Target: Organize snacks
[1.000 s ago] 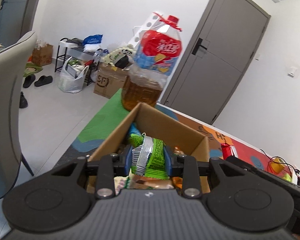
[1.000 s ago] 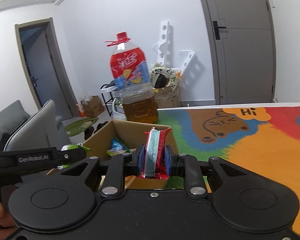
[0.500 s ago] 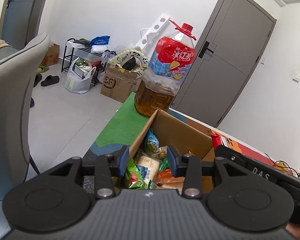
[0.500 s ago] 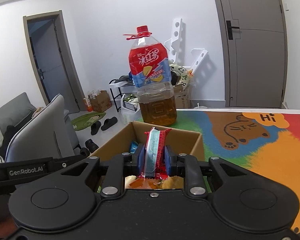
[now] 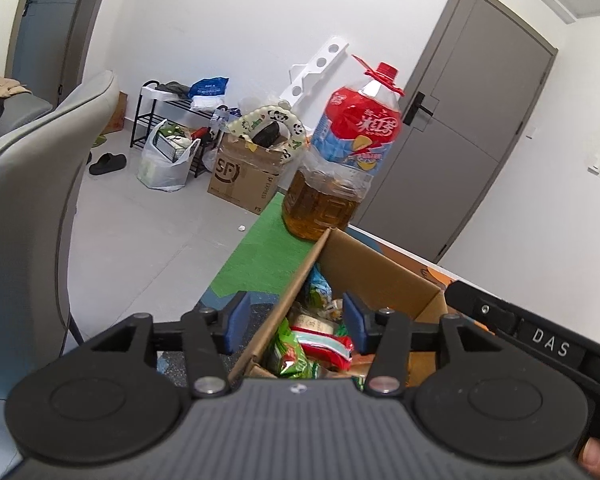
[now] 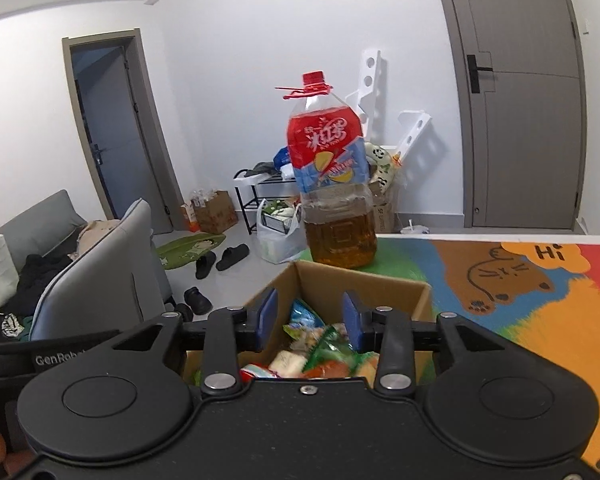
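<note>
Since a second earlier, both packets had gone into the cardboard box (image 6: pixel 364 284): the red snack packet (image 5: pixel 326 350) lay among the other snacks (image 6: pixel 320 348). Right hand-held gripper (image 6: pixel 310 316) and left hand-held gripper (image 5: pixel 296 322) hung above it, jaws apart and empty. Beyond stood a tea bottle (image 6: pixel 332 188) on the colourful worktop (image 6: pixel 540 300). Lifting straight up would likely avoid snagging the box wall.

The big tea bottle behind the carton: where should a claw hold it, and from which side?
Probably the red handle loop under the cap, entered from the box side. The tea bottle stands upright and its body looks wider than the open right claw, so the thin loop near the neck seems the only part that fits.
</note>
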Tool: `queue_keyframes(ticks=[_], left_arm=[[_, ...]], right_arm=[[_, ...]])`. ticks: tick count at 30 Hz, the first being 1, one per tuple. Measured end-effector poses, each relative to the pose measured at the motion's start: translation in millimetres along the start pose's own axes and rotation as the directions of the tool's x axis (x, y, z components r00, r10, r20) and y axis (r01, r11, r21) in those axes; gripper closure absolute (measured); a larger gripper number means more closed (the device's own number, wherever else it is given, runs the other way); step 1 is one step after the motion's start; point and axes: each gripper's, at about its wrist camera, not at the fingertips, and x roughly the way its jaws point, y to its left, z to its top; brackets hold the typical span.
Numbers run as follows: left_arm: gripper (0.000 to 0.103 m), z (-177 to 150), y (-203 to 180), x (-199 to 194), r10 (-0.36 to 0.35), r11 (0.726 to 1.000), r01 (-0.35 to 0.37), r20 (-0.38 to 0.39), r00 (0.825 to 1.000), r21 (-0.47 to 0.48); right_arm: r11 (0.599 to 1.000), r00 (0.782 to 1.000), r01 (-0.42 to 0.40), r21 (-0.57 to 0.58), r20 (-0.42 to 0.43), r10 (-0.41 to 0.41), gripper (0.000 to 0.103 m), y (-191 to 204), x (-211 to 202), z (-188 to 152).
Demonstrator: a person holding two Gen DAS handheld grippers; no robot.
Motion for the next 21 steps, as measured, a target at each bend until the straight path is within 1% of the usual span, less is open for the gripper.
queue_keyframes(ticks=[4,5,7,12,16,18,20,21], left_arm=[[0.04,-1.1,-6.2,-6.3,-0.018,1.0,0.018,0.008,1.0,0.014],[0.038,-1.6,-8.5,-8.4,-0.023,1.0,0.023,0.009,1.0,0.02],[0.03,-3.1,-12.8,-12.8,-0.032,0.999,0.031,0.009,0.999,0.033],[0.025,-7.9,-21.5,-21.5,-0.041,0.998,0.04,0.0,0.999,0.056],[0.018,-9.4,-26.6,-29.6,-0.05,0.996,0.05,0.001,0.999,0.077],[0.016,-9.7,-29.3,-34.1,-0.056,0.994,0.056,-0.004,0.998,0.092],[0.014,-10.2,-31.6,-37.8,-0.066,0.992,0.066,-0.007,0.998,0.107],[0.012,-11.0,-32.3,-39.9,-0.07,0.991,0.071,-0.008,0.998,0.113]], right_arm=[[1.0,1.0,0.027,0.005,-0.004,-0.027,0.059,-6.9,-13.7,-2.9],[0.999,1.0,0.031,0.008,-0.005,-0.031,0.059,-9.0,-17.6,-3.5],[0.999,0.999,0.036,0.016,-0.007,-0.036,0.058,-13.1,-24.8,-4.6],[0.998,0.999,0.052,0.032,-0.009,-0.052,0.05,-21.9,-42.0,-8.6],[0.997,0.998,0.065,0.046,-0.008,-0.065,0.046,-28.3,-55.5,-11.3],[0.996,0.997,0.075,0.053,-0.002,-0.075,0.042,-32.1,-63.5,-11.7],[0.995,0.997,0.082,0.058,0.004,-0.083,0.035,-35.7,-72.5,-12.5],[0.994,0.996,0.087,0.061,0.005,-0.088,0.034,-37.3,-77.1,-13.2]])
